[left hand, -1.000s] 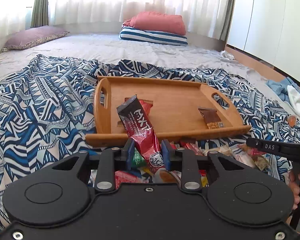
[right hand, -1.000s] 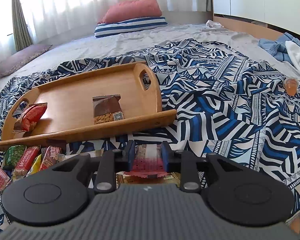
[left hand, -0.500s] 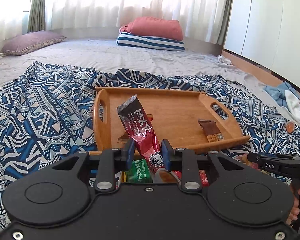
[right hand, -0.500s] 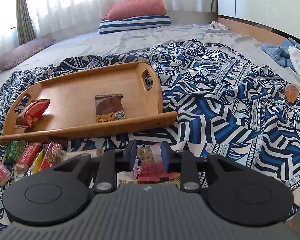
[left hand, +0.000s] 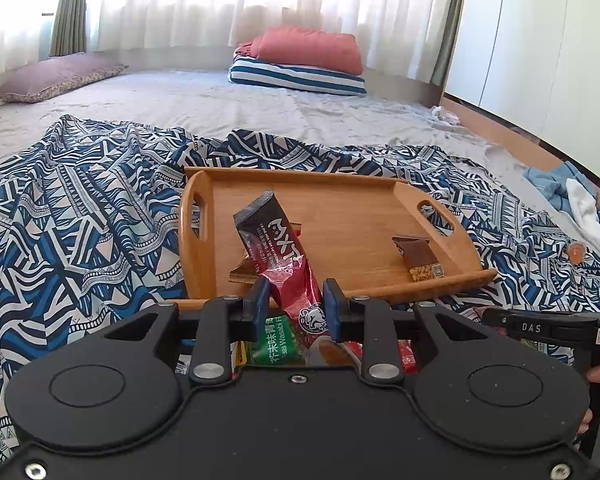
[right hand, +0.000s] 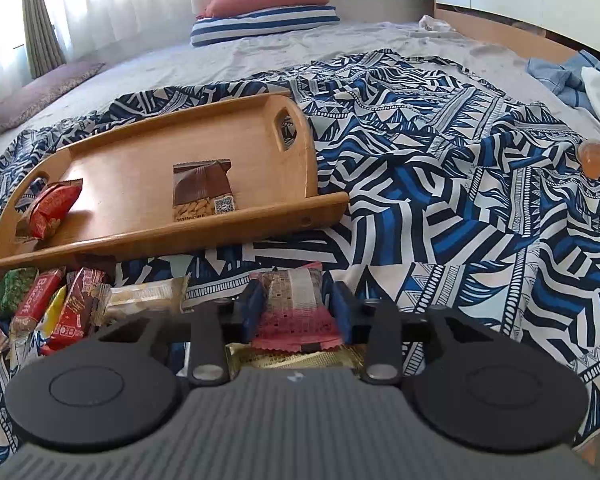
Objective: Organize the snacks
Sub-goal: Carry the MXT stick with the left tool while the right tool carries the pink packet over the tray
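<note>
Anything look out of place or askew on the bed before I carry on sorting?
One stray: a small orange jelly cup sits alone on the patterned blanket, far right of the wooden tray and the snack pile. The tray also rests unevenly on rumpled fabric. Nothing looks spilled or torn.

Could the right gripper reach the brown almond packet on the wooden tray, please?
Probably not yet: the right gripper already straddles a pink-ended snack packet; otherwise the brown almond packet lies unobstructed past the tray's low rim.

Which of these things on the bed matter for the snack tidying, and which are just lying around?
Part of the job:
wooden handled tray
dark red snack stick
pink-ended wafer packet
brown almond packet
loose snack pile

Just lying about:
red pillow
striped cushion
crumpled blue and white clothes
</note>
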### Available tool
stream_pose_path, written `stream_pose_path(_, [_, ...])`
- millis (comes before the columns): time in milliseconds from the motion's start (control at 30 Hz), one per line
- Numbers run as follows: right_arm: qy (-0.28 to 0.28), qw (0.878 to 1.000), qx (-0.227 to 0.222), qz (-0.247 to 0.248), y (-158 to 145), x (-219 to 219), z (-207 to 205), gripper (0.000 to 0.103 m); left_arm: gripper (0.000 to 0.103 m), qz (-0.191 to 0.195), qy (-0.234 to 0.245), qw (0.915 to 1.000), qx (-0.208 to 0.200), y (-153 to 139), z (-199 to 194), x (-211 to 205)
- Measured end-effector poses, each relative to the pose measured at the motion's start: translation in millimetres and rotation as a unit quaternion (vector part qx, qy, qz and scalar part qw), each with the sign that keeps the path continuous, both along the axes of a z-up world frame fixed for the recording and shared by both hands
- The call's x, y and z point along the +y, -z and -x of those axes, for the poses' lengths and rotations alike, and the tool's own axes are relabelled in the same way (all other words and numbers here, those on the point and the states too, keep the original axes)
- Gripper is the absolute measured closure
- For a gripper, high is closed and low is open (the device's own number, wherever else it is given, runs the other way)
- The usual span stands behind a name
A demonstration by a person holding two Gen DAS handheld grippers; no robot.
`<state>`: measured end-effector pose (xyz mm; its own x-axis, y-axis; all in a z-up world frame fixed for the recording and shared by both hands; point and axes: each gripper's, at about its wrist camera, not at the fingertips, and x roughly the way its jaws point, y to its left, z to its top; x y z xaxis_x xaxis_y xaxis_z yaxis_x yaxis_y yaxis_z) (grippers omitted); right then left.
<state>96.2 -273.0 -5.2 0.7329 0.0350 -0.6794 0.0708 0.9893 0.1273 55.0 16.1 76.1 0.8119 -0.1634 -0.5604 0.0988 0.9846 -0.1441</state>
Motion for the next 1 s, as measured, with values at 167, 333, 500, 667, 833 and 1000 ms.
stream_pose_path(167, [-0.008,1.000,-0.026,0.005,-20,2,3,0.074,0.076,0.001,0.012,0.9999,-0.004,-9,-12,-3])
stream_pose_path(333, [-0.015,0.999,-0.044,-0.003,-44,2,-9,0.090,0.076,0.008,0.023,0.9997,-0.008,-21,-30,-5])
stream_pose_path(500, [-0.037,0.999,-0.012,0.007,-48,0,-23,0.060,0.076,0.004,0.029,0.9994,-0.016,-28,-34,-9])
stream_pose_path(667, [-0.059,0.997,0.033,0.023,-35,-4,-21,0.046,0.076,0.002,0.037,0.9993,-0.004,-21,-34,-12])
stream_pose_path(833, [-0.075,0.995,0.071,0.018,-18,-6,-19,0.041,0.076,0.003,0.044,0.9990,0.004,-17,-34,-16])
stream_pose_path(1000, [-0.089,0.993,0.082,-0.013,-6,-9,-19,0.061,0.076,0.005,0.050,0.9987,0.011,-16,-37,-18])
